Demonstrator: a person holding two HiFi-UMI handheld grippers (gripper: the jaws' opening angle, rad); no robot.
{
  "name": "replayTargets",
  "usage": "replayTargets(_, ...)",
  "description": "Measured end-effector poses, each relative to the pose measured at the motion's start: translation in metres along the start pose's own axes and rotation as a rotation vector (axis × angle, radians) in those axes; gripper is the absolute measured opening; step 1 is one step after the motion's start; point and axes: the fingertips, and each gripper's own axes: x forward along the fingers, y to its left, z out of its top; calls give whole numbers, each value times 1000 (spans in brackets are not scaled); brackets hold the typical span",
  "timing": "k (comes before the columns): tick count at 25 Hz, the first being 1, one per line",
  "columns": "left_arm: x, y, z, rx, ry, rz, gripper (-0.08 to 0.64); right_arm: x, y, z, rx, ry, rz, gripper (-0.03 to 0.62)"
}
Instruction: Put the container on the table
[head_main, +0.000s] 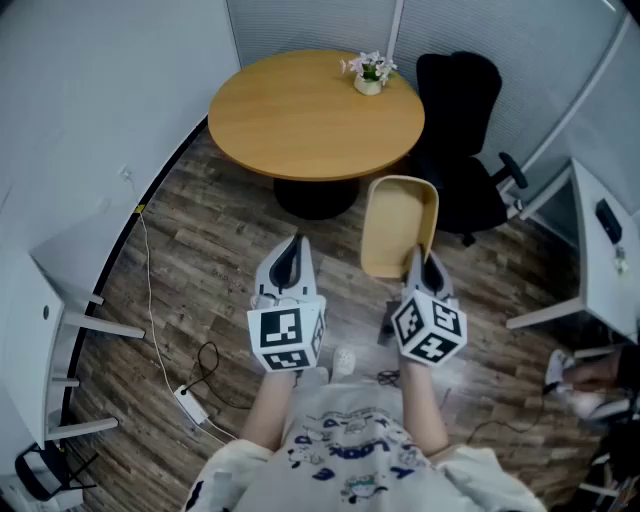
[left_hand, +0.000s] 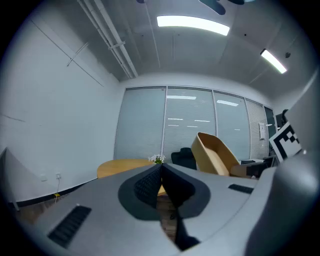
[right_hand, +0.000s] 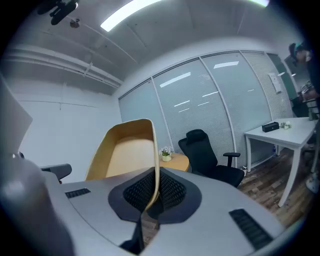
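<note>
Found container (head_main: 396, 222), judged light, stiff and thin-walled, pinched by its rim in right gripper (head_main: 420, 264) at frame centre; noted left gripper (head_main: 291, 258) pressed together, empty.

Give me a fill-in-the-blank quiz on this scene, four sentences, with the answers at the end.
1. The right gripper holds the tan container by its ____.
2. The left gripper is shut and holds ____.
3. On the round wooden table stands a small pot of ____.
4. The office chair beside that table is ____ in colour.
Missing words: rim; nothing; flowers; black.
</note>
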Motion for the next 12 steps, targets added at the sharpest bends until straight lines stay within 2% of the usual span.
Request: replayTargets(12,31,-4,-3,-2,16,8,3,30,-12,4,9,9,7,12)
